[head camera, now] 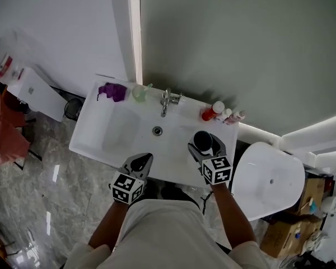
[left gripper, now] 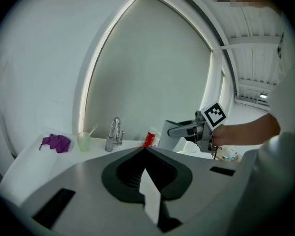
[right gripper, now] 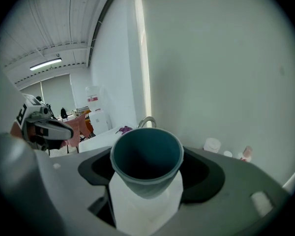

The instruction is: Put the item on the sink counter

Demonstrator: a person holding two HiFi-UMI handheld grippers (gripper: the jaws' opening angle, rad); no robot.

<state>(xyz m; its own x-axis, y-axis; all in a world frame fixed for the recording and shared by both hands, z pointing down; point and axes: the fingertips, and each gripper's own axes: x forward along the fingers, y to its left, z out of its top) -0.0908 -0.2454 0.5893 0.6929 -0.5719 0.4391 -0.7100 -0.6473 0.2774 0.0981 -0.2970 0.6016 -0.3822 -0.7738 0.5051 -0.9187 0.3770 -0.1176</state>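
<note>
At the lower centre of the head view, the left gripper (head camera: 139, 166) sits at the near edge of the sink counter (head camera: 89, 134). Its jaws are clenched together with nothing between them.

To its right in that frame, the right gripper (head camera: 205, 145) is clamped on the cup (head camera: 202, 140), a dark teal tumbler. This is the only hand that matters for the placement. The cup lies straight ahead between the 2 jaws, its long axis roughly upright and its open mouth facing up. It hangs over the right part of the counter. Whether its base already touches the white surface cannot be told. The move probably calls for a short straight descent, then a release.

Beyond the cup, toward the upper right, 1 red-capped bottle (head camera: 214, 110) and some small bottles (head camera: 231, 116) stand against the wall, near the cup but apart from it. They are the likeliest things to knock if the cup drifts forward.

To the left are the drain (head camera: 157, 130) and the faucet (head camera: 166, 101). Further left are a green cup with a toothbrush (head camera: 139, 92) and a purple cloth (head camera: 114, 91), both well apart. The counter under the cup looks bare.
</note>
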